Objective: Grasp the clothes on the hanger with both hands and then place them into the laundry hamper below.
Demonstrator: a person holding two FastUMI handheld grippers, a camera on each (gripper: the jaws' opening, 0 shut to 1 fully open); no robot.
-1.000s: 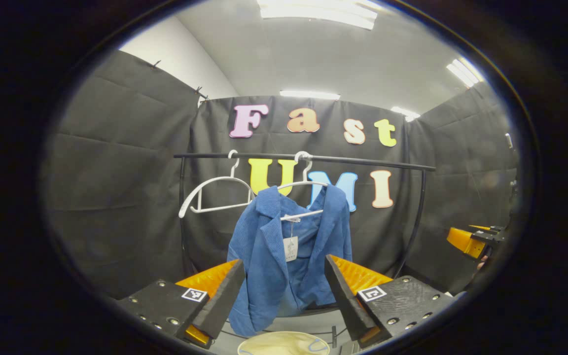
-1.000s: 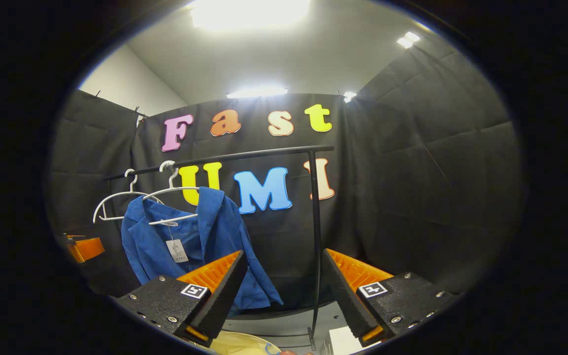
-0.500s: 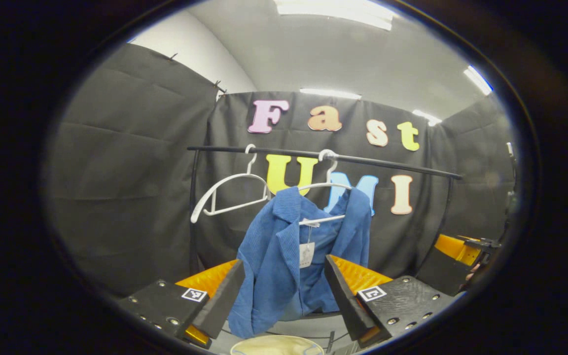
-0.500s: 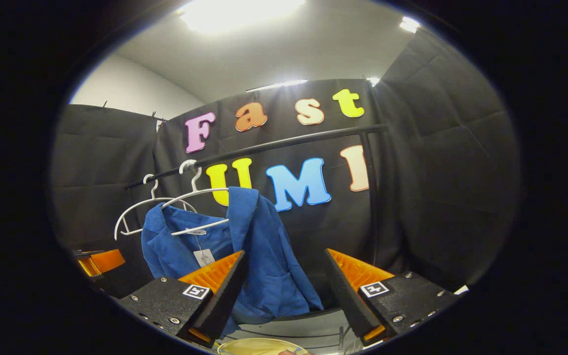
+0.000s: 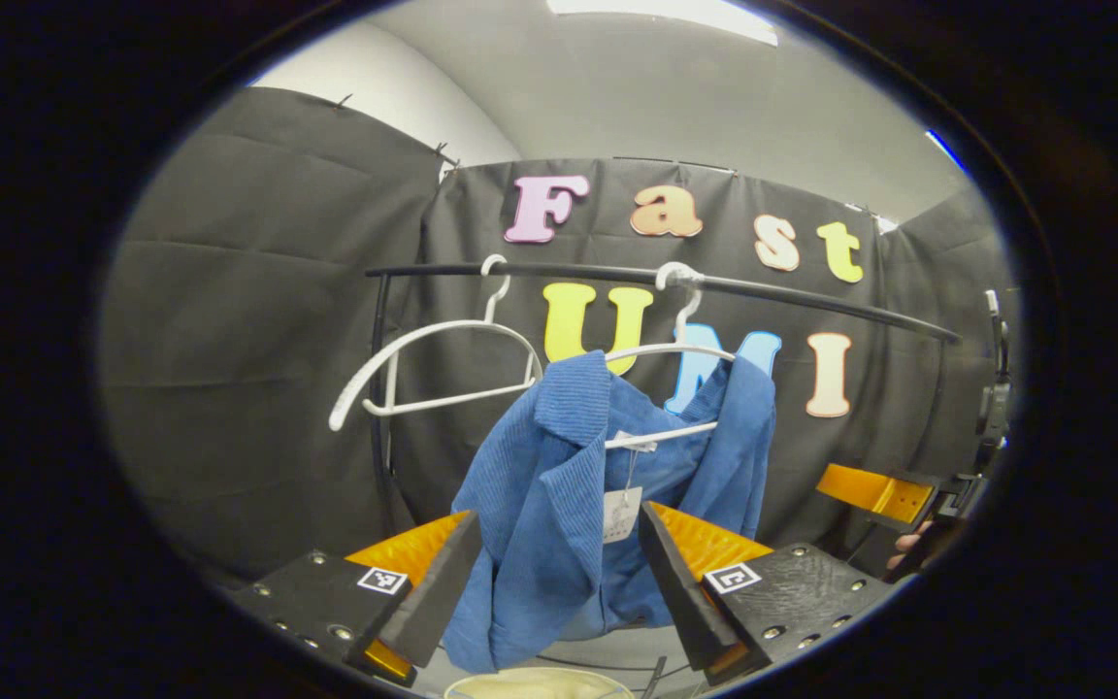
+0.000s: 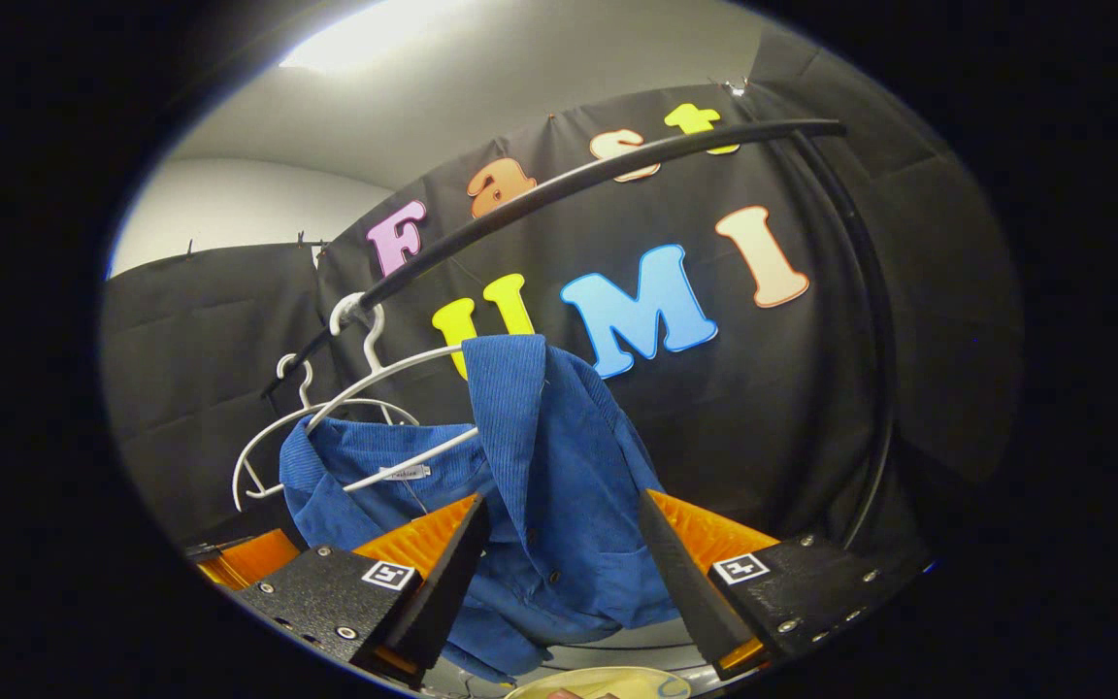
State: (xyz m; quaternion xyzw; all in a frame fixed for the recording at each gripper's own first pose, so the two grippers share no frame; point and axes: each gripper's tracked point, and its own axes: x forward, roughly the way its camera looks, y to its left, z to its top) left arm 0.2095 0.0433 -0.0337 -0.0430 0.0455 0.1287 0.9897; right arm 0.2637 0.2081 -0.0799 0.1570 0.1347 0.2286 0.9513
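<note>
Blue jacket (image 5: 559, 505) hangs on a white hanger (image 5: 666, 354) at the rail (image 5: 811, 296). Left hand-held gripper (image 5: 556, 592) and right hand-held gripper (image 6: 559, 573) both released, jaws spread before the fabric; contact indeterminate. Hamper rim (image 5: 540, 684) cut off below.

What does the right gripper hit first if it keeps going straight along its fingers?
Probably the blue jacket: its right front panel hangs between the open fingers of the right gripper, ahead of them. Depth is hard to judge.
</note>
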